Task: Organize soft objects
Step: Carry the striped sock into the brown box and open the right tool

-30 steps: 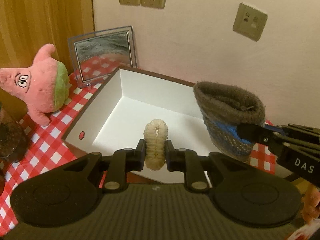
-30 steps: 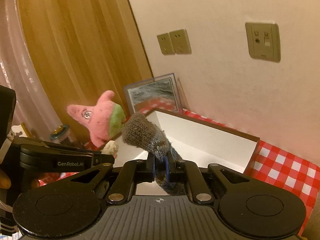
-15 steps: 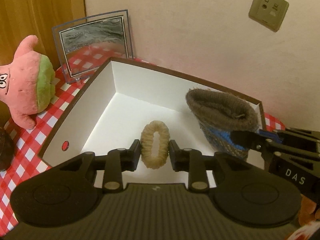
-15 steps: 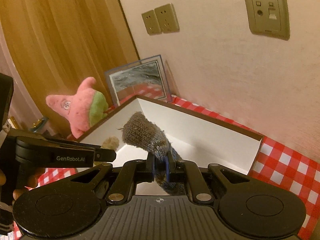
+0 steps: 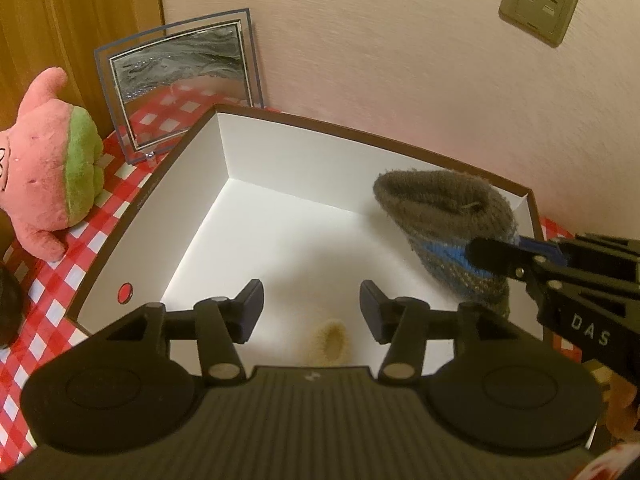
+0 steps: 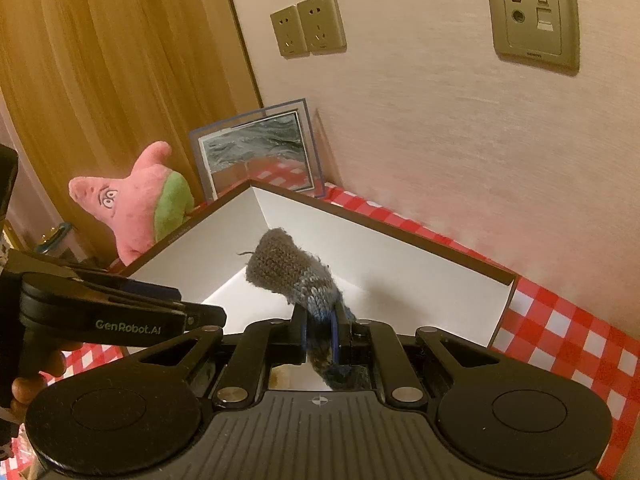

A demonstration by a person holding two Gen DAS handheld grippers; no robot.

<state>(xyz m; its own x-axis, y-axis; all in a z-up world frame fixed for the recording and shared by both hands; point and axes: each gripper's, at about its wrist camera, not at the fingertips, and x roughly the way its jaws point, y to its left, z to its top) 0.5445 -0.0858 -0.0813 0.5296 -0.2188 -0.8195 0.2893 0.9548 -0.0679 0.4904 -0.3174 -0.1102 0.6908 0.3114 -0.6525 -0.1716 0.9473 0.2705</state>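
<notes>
A white box with a brown rim [image 5: 384, 144] stands on the checked cloth; it also shows in the right wrist view [image 6: 400, 240]. My left gripper [image 5: 311, 312] is open above the box. A beige fuzzy ring [image 5: 329, 346] lies blurred on the box floor just below it. My right gripper [image 6: 320, 332] is shut on a grey and blue knitted sock [image 6: 296, 276] and holds it over the box's right side. The sock [image 5: 448, 216] and right gripper [image 5: 492, 256] also show in the left wrist view.
A pink star plush [image 5: 48, 168] lies on the red checked cloth [image 5: 60, 288] left of the box, also in the right wrist view [image 6: 136, 208]. A framed picture [image 5: 180, 80] leans on the wall behind. Wall sockets [image 6: 308, 24] are above.
My left gripper has opened and let go of the beige ring, which has dropped to the box floor. Both grippers have moved lower over the box; the right still holds the sock.
</notes>
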